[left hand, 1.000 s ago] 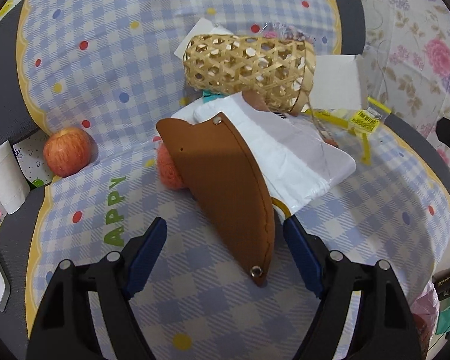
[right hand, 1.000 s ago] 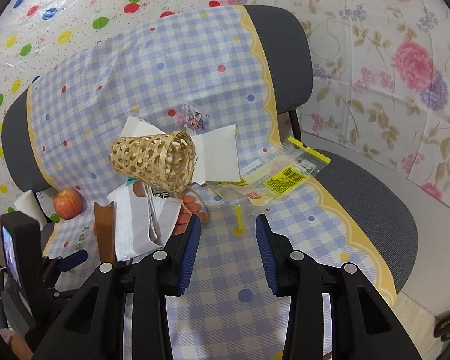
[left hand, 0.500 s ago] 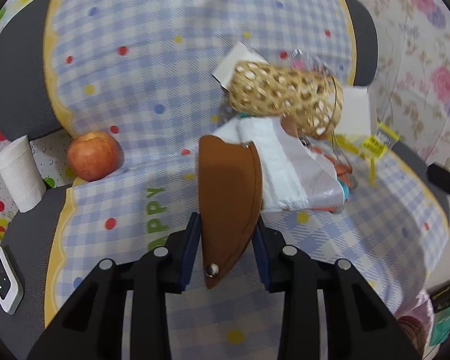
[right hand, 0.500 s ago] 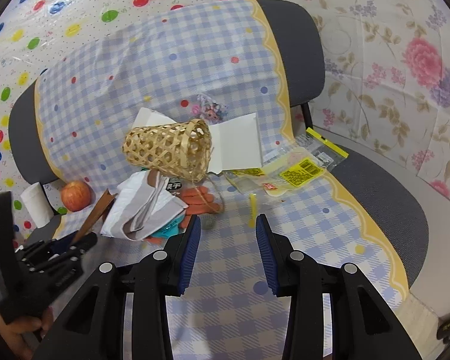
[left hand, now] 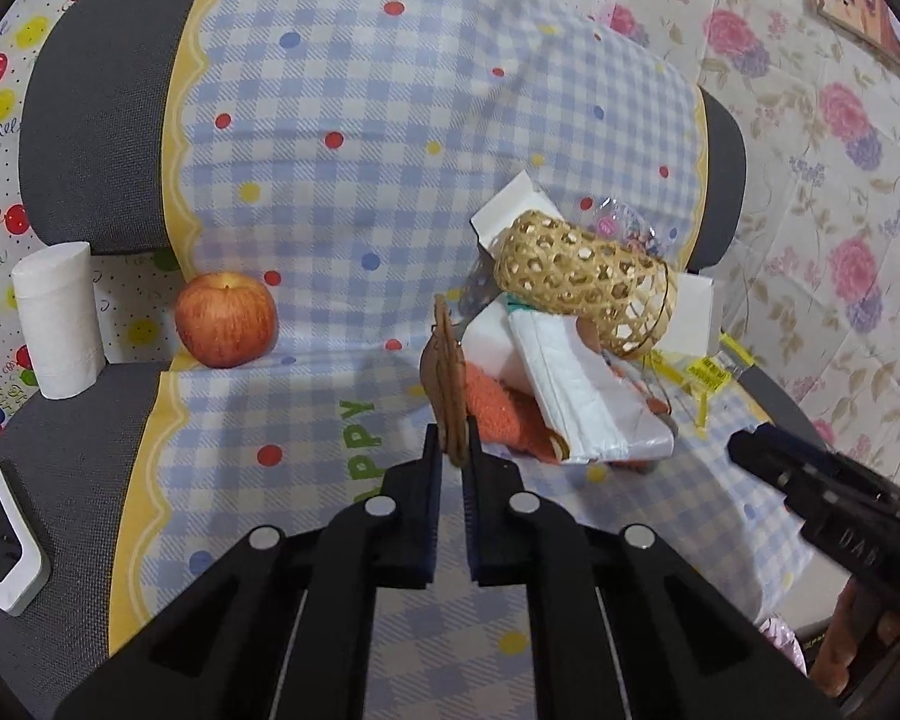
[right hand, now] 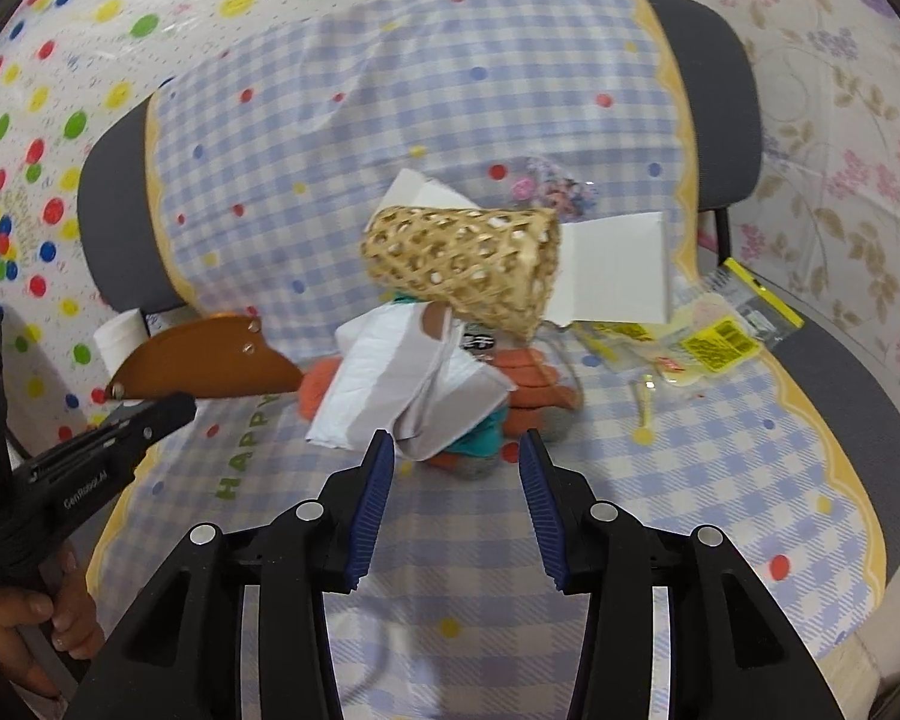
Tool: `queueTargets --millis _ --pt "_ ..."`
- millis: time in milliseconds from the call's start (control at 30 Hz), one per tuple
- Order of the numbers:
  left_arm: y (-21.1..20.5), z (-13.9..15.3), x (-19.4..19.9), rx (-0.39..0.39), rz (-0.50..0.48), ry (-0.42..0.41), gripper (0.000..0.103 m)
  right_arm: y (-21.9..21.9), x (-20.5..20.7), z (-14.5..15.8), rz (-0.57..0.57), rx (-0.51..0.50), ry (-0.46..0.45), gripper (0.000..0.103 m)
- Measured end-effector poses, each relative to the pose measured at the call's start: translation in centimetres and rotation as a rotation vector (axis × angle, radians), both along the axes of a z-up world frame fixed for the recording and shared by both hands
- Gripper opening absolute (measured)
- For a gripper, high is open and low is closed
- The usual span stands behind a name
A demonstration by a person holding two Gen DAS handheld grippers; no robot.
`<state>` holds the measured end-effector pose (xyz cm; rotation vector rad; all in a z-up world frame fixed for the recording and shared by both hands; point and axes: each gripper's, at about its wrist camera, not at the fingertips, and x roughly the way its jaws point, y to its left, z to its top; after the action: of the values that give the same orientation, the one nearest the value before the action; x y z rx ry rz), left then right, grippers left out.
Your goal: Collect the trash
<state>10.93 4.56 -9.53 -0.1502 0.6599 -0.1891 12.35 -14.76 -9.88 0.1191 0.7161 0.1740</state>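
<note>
My left gripper (left hand: 450, 456) is shut on a brown leather case (left hand: 445, 384), seen edge-on and lifted off the chair seat; it also shows in the right wrist view (right hand: 204, 354). My right gripper (right hand: 456, 450) is open and empty, just in front of a white plastic bag (right hand: 408, 384). A woven bamboo basket (right hand: 468, 264) lies on its side over the pile, open end to the right. Orange items (right hand: 528, 384) lie under the bag. Yellow wrappers (right hand: 702, 342) and a white paper sheet (right hand: 618, 270) lie to the right.
The pile sits on a grey chair with a blue checked cloth (left hand: 342, 180). A red apple (left hand: 225, 319) and a white paper roll (left hand: 60, 318) stand at the left. A white device (left hand: 0, 534) lies at the seat's left edge. Floral wall covering is on the right.
My left gripper closed on the brown case and lifted it away from the pile, turning it edge-on. My right gripper moved closer to the white bag.
</note>
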Motion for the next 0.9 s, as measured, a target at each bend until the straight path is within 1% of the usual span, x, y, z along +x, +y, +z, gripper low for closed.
queueTargets --millis 67,100,167,233,267,333,367,400,467,533,567,600,633,667,700,733,767,800,900 --pt "0.0 0.0 0.0 0.010 -0.005 -0.009 0.004 1.1 0.2 -0.1 0.026 -0.009 0.005 0.045" --pt "-0.1 -0.3 0.1 0.019 -0.012 0.001 0.004 1.5 0.3 -0.1 0.036 -0.014 0.005 0.045" --pt "0.1 -1.1 0.2 0.010 -0.032 0.029 0.004 2.4 0.3 -0.1 0.056 -0.028 0.002 0.045" --pt "0.4 -2.2 0.3 0.007 -0.027 0.061 0.004 3.1 0.4 -0.1 0.069 -0.039 0.003 0.045" --pt "0.5 -2.6 0.4 0.004 -0.032 0.072 0.006 3.4 0.5 -0.2 0.071 -0.040 0.005 0.045" --pt "0.6 -3.7 0.8 0.001 -0.056 0.112 0.015 3.4 0.6 -0.2 0.070 -0.040 0.007 0.045" --pt "0.7 -4.0 0.9 0.003 -0.066 0.120 0.028 3.4 0.6 -0.2 0.067 -0.043 0.008 0.045" --pt "0.8 -4.3 1.0 0.011 -0.061 0.120 0.031 3.3 0.6 -0.2 0.065 -0.043 0.009 0.045" --pt "1.0 -4.6 1.2 0.012 -0.064 0.114 0.031 3.1 0.7 -0.2 0.057 -0.041 0.010 0.045" --pt "1.4 -4.9 1.8 -0.028 -0.074 0.135 0.032 2.8 0.7 -0.2 0.053 -0.043 0.011 0.045" --pt "1.8 -4.9 2.0 -0.045 -0.067 0.148 0.035 2.7 0.7 -0.2 0.051 -0.044 0.011 0.045" --pt "2.1 -4.9 2.1 -0.045 -0.052 0.151 0.039 2.5 0.6 -0.2 0.048 -0.046 0.011 0.045" --pt "2.5 -4.7 2.0 -0.046 -0.032 0.143 0.040 2.3 0.6 -0.2 0.046 -0.045 0.010 0.045" --pt "2.9 -4.3 1.8 -0.049 -0.024 0.128 0.045 2.2 0.6 -0.2 0.045 -0.045 0.009 0.045" --pt "3.5 -3.8 1.5 -0.040 -0.011 0.107 0.057 2.0 0.6 -0.1 0.043 -0.045 0.007 0.045" --pt "3.8 -3.4 1.4 -0.023 0.006 0.092 0.065 2.0 0.6 -0.2 0.042 -0.043 0.006 0.045" --pt "4.1 -3.2 1.4 -0.006 0.020 0.078 0.081 1.9 0.8 -0.2 0.041 -0.035 0.007 0.045" --pt "4.3 -2.9 1.5 0.028 0.036 0.060 0.085 1.9 0.9 -0.2 0.041 -0.028 0.007 0.045" --pt "4.8 -3.3 3.3 0.090 0.031 0.081 0.086 2.0 1.2 -0.4 0.044 -0.014 0.012 0.045"
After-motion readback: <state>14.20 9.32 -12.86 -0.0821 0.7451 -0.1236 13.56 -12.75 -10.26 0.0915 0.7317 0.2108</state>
